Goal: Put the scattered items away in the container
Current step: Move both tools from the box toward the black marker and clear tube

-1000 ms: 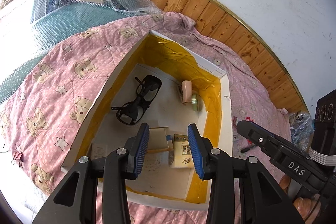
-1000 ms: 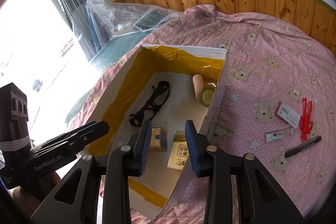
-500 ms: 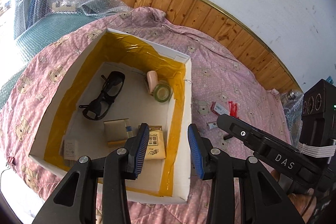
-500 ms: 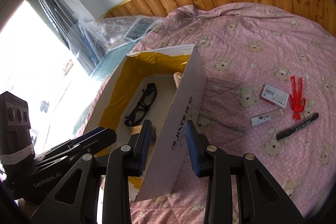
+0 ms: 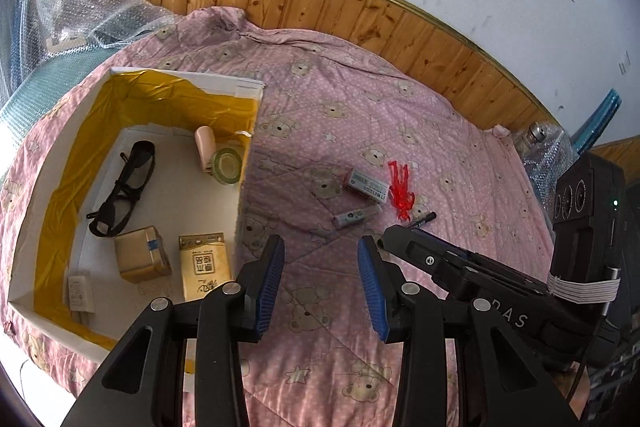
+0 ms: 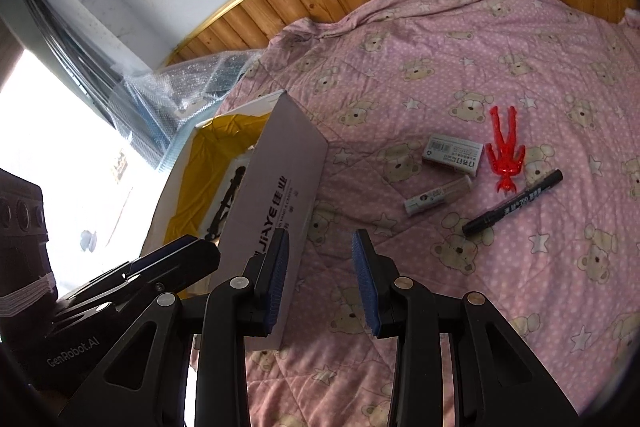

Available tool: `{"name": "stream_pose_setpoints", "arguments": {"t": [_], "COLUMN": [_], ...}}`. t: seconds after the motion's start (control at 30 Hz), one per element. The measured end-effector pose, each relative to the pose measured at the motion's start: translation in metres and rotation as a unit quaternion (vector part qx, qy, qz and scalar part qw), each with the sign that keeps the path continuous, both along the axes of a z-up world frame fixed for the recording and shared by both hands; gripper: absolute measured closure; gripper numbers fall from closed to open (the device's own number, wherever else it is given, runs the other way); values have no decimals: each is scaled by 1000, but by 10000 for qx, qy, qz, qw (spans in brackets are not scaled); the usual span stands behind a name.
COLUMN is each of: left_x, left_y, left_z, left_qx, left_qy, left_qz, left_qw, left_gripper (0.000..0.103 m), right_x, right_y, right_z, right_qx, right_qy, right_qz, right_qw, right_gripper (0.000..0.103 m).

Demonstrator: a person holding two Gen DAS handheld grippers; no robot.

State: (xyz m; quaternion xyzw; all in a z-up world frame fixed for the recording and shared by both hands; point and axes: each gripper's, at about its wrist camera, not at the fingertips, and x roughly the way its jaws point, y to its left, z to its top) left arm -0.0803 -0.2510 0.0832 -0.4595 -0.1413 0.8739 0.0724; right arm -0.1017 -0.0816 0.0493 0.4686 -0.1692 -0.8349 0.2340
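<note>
The pink quilt point(image 6: 400, 27) carries everything. The white box point(image 5: 252, 95) sits at its left side, open-topped, so it can take the loose things; glasses, a tape roll and small cartons already lie inside. Well apart, toward the quilt's right side, a flat carton point(image 6: 452, 153), a marker point(image 6: 514, 207), a small tube point(image 6: 438, 197) and a red figure point(image 6: 505, 155) wait together. Both the left gripper point(image 5: 320, 267) and the right gripper point(image 6: 318, 267) hover over bare quilt, tilted downward, jaws spread and holding nothing.

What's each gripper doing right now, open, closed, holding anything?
Left gripper: open, nothing between its fingers, above the blanket.
Right gripper: open, empty, beside the box.
</note>
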Motion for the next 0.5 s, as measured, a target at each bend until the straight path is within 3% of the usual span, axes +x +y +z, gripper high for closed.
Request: {"name": "stream_pose_setpoints", "arguments": {"t": [0.5], "left_x": [-39], "left_y": [78], "left_z": [-42], "left_qx": [-449], "left_qy": [-415], "left_qz": [-658], "left_qw": [9960], "left_gripper": [63], "right_x": [-7], "right_y": [72], "right_z": [-35], "right_qx": [-81], "right_qy": [-377], "right_qz": [-622], "right_qw": [9973], "right_gripper": [67]}}
